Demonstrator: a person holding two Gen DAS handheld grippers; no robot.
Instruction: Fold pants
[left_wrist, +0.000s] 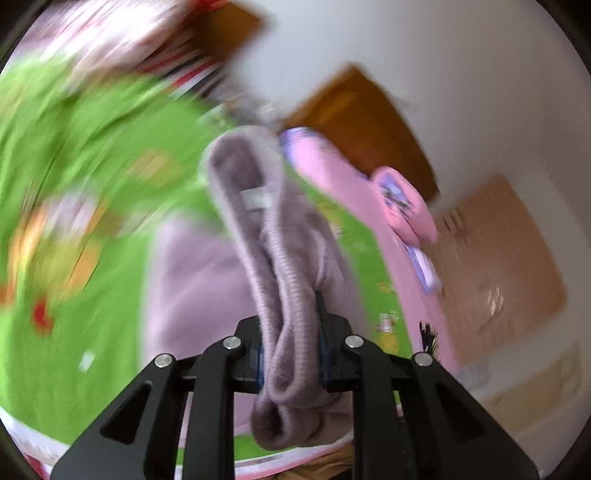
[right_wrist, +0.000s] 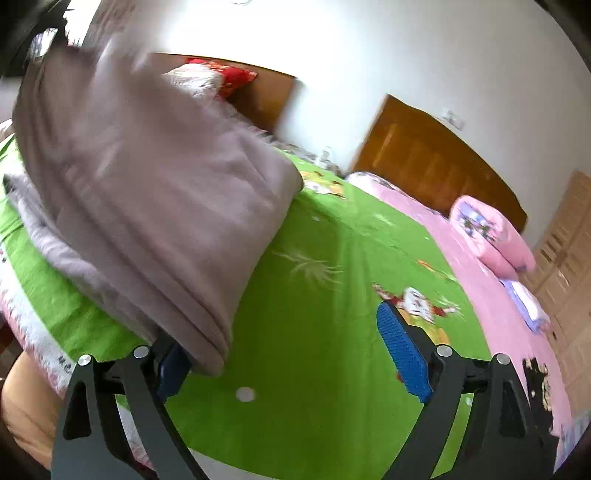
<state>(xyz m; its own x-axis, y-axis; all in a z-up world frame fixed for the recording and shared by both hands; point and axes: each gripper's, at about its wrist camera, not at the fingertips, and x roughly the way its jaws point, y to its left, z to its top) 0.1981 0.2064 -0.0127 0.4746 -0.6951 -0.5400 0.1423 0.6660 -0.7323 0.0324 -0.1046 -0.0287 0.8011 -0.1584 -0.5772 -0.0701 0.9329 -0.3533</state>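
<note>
Ribbed waistband of the pants (left_wrist: 284, 302) fills the space between the left gripper (left_wrist: 290, 354) fingers, doubled over and pinched tight, with a loop of it sagging below the pads toward the camera. Beyond the fingertips the rest of the mauve garment trails down onto the green bed sheet (left_wrist: 92, 258). Gripping at the waistband looks chosen so the heavier top end can be carried while the legs follow.

From the right wrist view, the right gripper (right_wrist: 291, 354) stands wide with nothing between its blue pads (right_wrist: 402, 354); the pants (right_wrist: 147, 192) hang up and to its left, their lower folded edge brushing past the left finger, though I cannot tell if it actually touches. That open stance likely readies it to catch the hanging edge. A pink pillow (right_wrist: 491, 236) lies well ahead to the right.
</note>
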